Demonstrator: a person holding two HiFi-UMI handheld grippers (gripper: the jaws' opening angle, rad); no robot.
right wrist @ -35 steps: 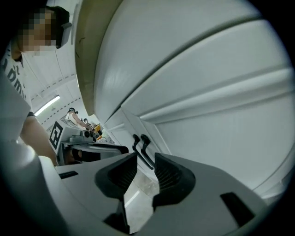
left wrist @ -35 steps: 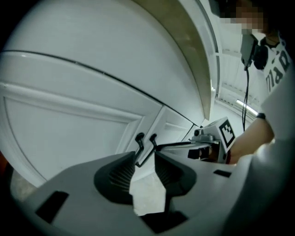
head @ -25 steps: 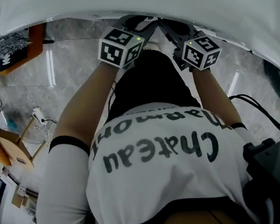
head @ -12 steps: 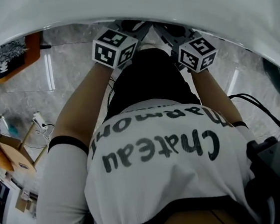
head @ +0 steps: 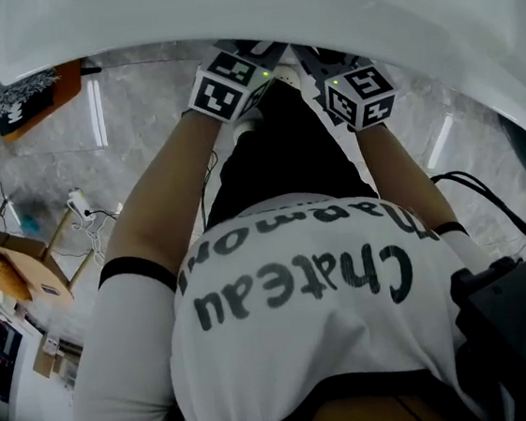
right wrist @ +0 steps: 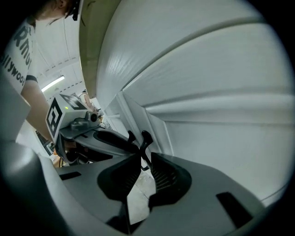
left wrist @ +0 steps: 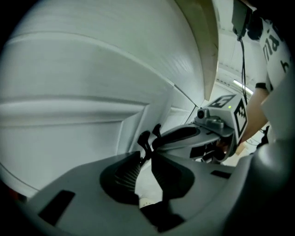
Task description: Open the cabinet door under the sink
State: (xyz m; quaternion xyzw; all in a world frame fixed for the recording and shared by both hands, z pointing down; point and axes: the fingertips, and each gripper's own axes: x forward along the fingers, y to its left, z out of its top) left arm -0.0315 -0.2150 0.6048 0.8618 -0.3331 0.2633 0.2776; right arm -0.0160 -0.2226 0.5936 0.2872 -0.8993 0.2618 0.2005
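Observation:
Two white cabinet doors meet under the white counter edge. Each door bears a black handle beside the seam. My left gripper has the left door's handle between its jaw tips. The jaws are closing, and a narrow gap still shows beside the handle. My right gripper stands mirrored at the right door's handle, its jaws also closing with a gap left. In the head view both grippers reach under the counter side by side, and their tips are hidden there.
The person's arms and white shirt fill the middle of the head view. A grey tiled floor lies below, with cardboard and cables at the left. Each gripper shows in the other's view, close alongside.
Both marker cubes have rolled a little and drawn slightly closer under the counter edge. The hands have otherwise kept their place.

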